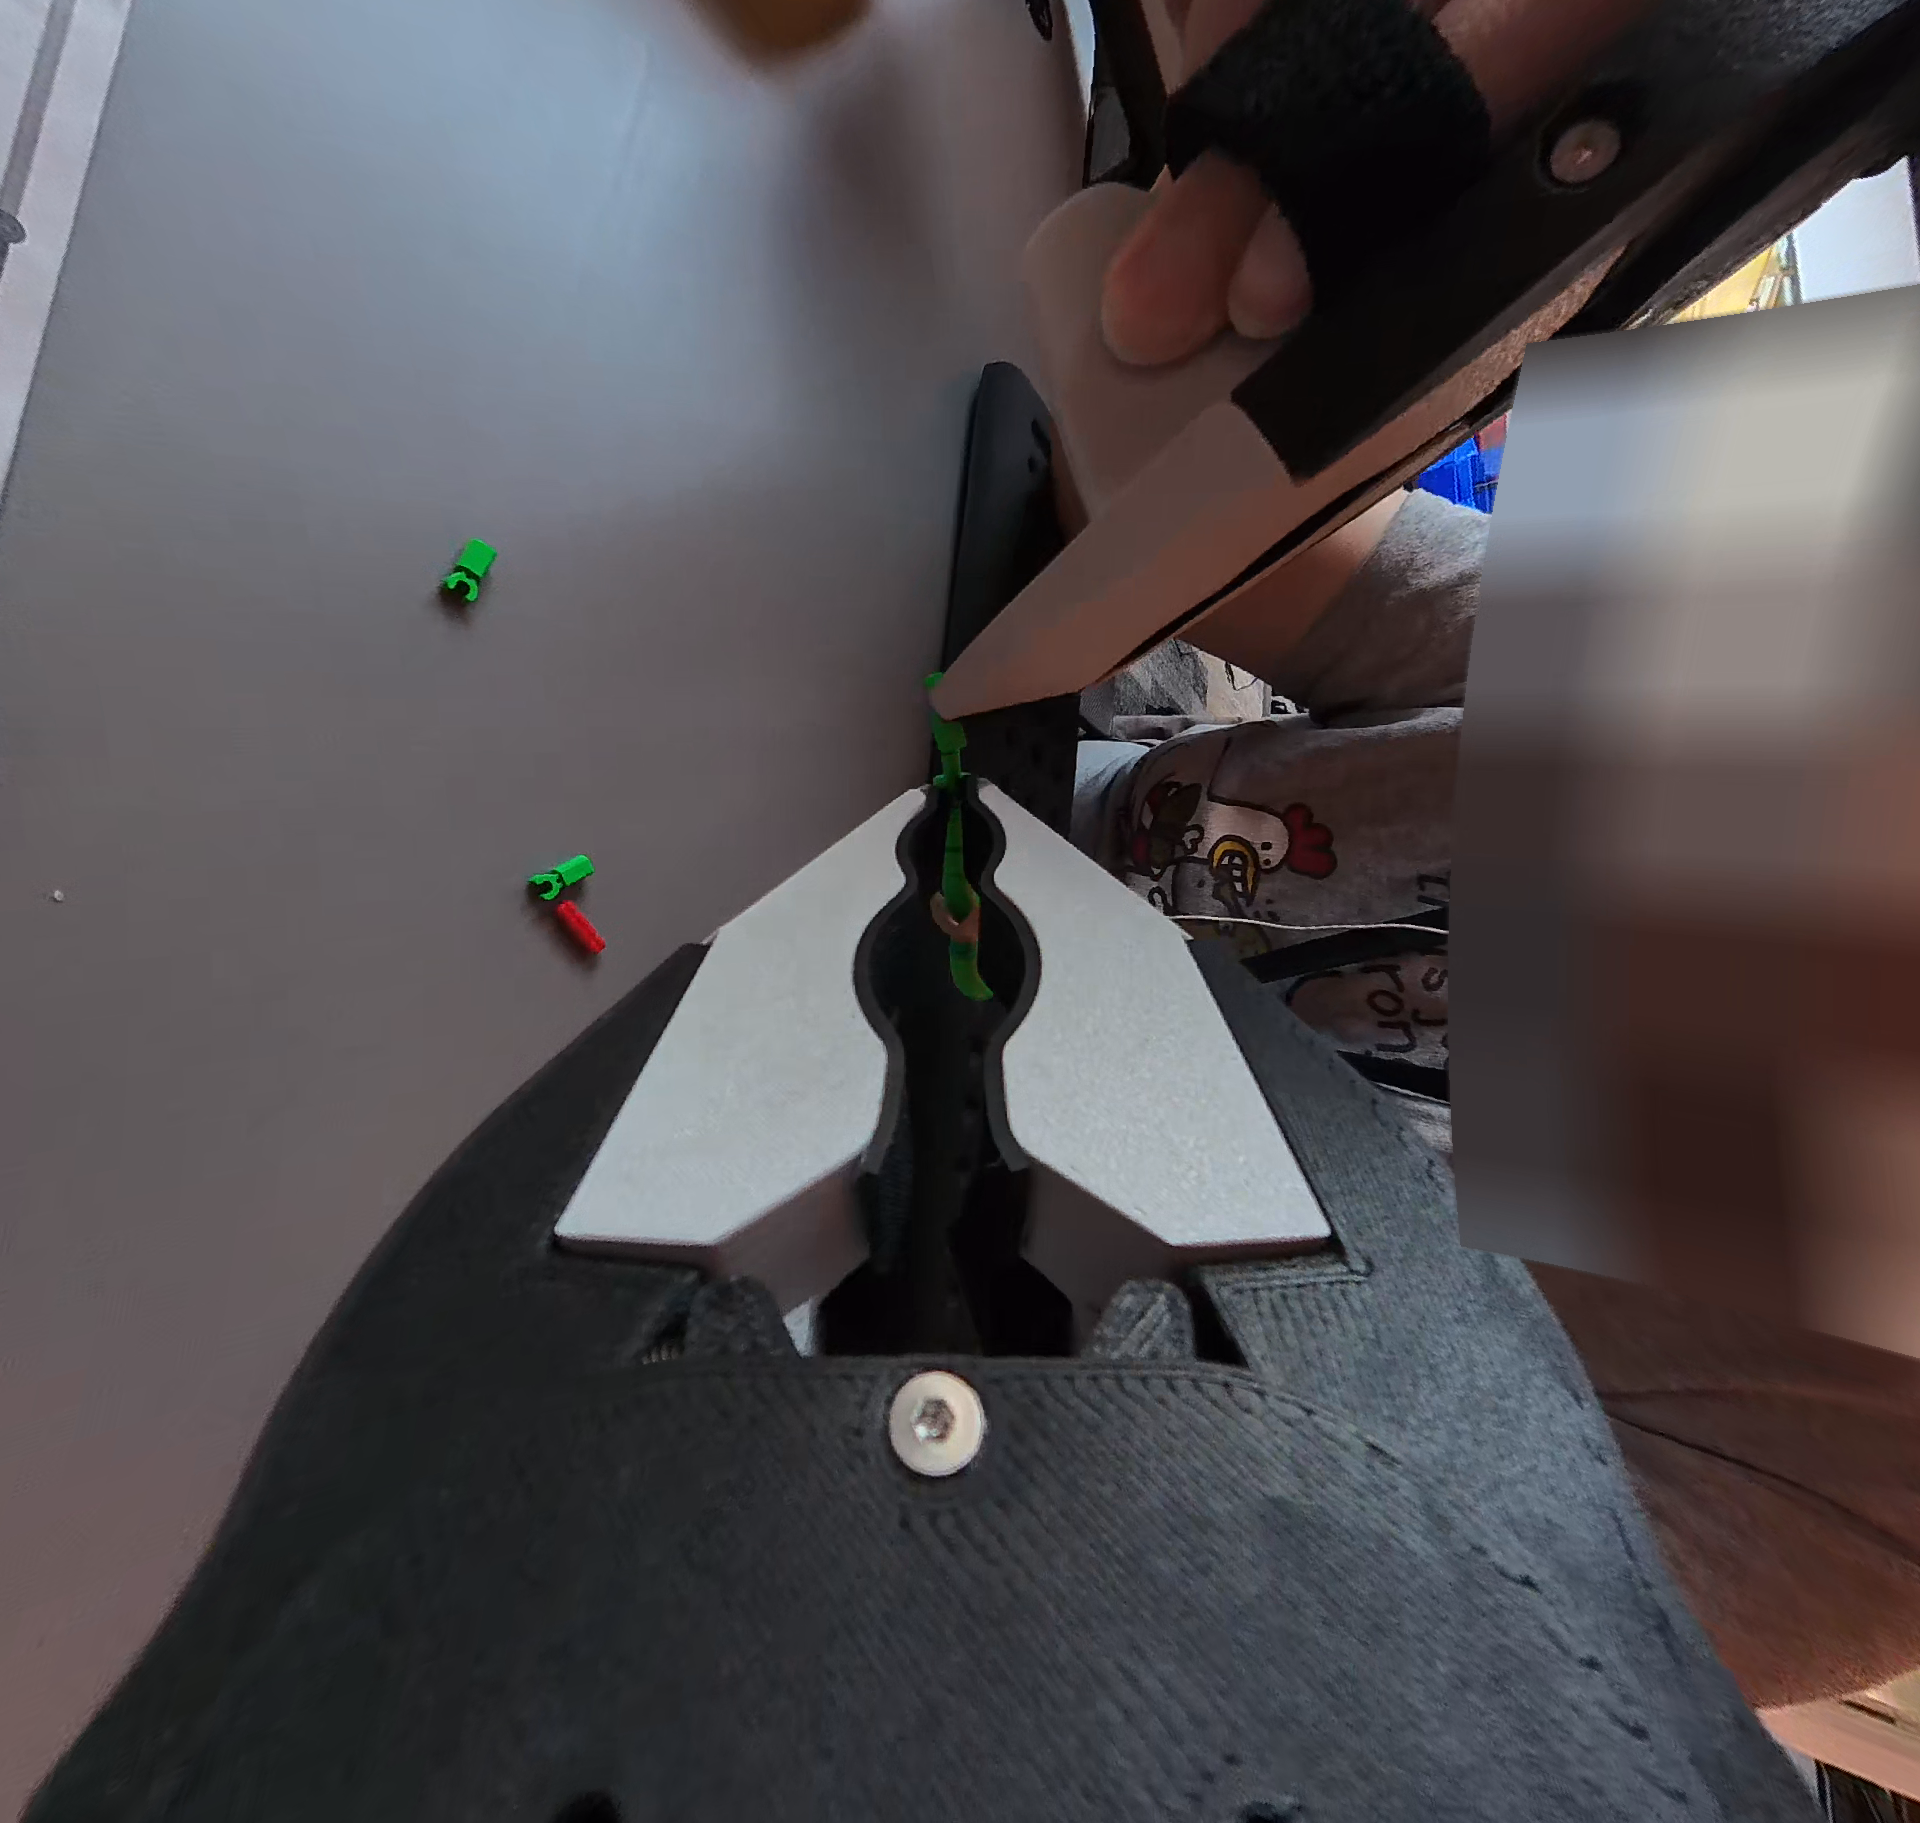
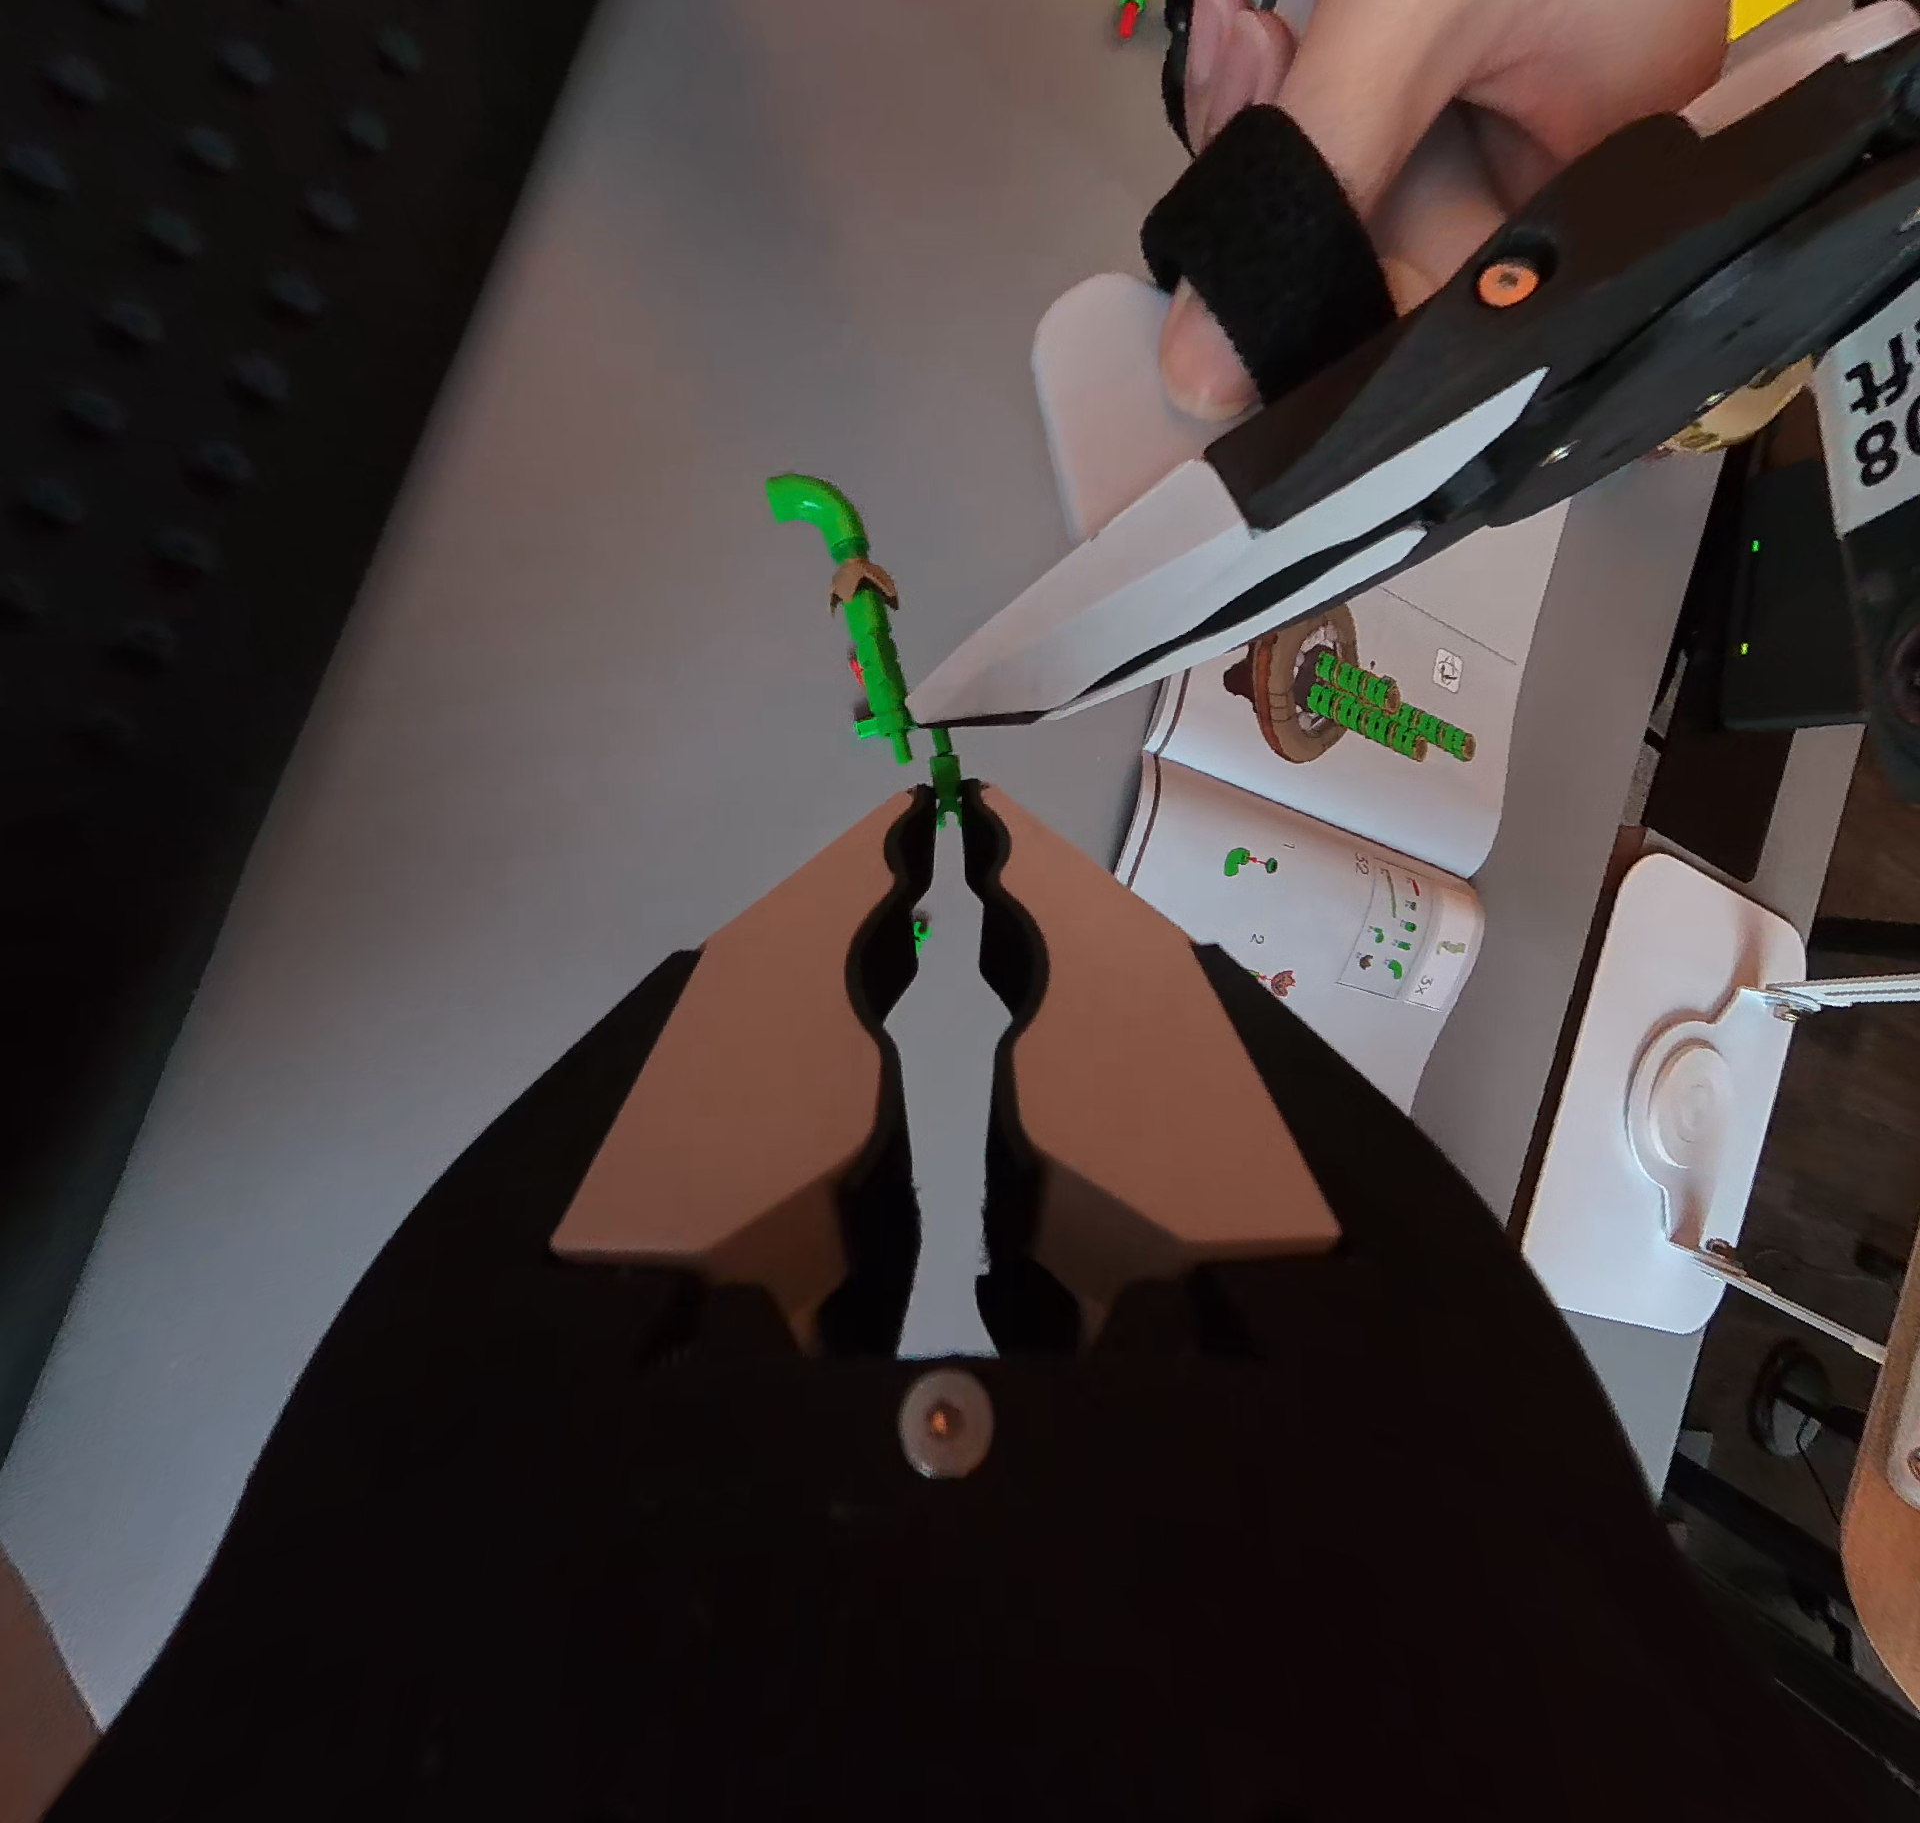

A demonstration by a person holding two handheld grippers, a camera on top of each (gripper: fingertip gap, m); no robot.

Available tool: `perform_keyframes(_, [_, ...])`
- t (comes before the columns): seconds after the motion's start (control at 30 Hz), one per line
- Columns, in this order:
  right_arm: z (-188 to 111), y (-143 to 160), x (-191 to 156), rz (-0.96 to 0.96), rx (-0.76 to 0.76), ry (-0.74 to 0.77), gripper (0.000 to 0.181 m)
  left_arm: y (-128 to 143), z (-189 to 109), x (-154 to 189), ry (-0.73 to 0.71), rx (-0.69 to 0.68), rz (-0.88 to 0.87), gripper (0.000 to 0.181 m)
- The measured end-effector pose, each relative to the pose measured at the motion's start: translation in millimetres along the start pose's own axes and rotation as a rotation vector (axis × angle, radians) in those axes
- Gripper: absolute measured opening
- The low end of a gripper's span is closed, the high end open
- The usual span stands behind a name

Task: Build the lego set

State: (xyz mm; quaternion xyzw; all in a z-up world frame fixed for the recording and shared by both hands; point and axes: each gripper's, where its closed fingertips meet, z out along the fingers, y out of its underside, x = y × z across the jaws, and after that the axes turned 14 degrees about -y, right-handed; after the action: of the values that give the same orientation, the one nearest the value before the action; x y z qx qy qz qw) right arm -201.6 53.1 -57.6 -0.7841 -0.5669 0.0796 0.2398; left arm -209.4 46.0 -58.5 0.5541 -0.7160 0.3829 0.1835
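Now both tools clamped — left tool point(image 1: 948, 788) on green stem point(image 2: 871, 630), right tool point(image 2: 943, 788) on green clip point(image 2: 945, 776)

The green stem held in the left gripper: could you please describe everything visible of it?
The green stem is a thin, glossy plastic rod of ribbed segments with a curved elbow on top and a small tan leafy collar below it. The left gripper pinches its lower end with shut jaws, holding it nearly upright above the grey table.

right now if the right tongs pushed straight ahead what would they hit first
Likely the tips of the left tongs, which hold the green stem just beyond the small green piece that the right tongs pinch; depth is unclear.
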Motion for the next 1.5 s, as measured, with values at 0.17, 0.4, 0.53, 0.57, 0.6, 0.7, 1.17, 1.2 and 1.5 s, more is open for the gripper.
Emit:
perform_keyframes(0.17, [3, 1, -1, -0.001, -0.025, -0.006, 0.004, 2, 2, -1, -0.004, -0.017, -0.002, 0.002])
perform_keyframes(0.4, [10, 0, -3, 0.001, -0.055, -0.031, 0.004, 7, 6, -5, -0.028, -0.049, 0.001, 0.002])
perform_keyframes(0.53, [13, 1, -3, 0.016, -0.075, -0.043, 0.004, 8, 7, -8, -0.063, -0.063, 0.015, 0.002])
perform_keyframes(0.57, [14, 1, -4, 0.015, -0.081, -0.048, 0.004, 9, 8, -8, -0.069, -0.07, 0.02, 0.001])
perform_keyframes(0.6, [16, 2, -5, 0.012, -0.092, -0.051, 0.004, 10, 9, -8, -0.078, -0.076, 0.023, 0.001])
perform_keyframes(0.7, [20, 0, -8, -0.009, -0.118, -0.068, 0.004, 15, 12, -8, -0.073, -0.11, 0.03, 0.001])
perform_keyframes(1.17, [36, 8, -7, 0.016, -0.232, -0.089, 0.003, 21, 20, -19, -0.098, -0.158, -0.019, 0.001])
perform_keyframes(1.2, [37, 10, -6, 0.024, -0.237, -0.086, 0.003, 20, 20, -21, -0.107, -0.154, -0.03, 0.001])
perform_keyframes(1.5, [35, 15, 2, 0.047, -0.224, -0.054, 0.004, 14, 18, -30, -0.119, -0.117, -0.085, 0.001])
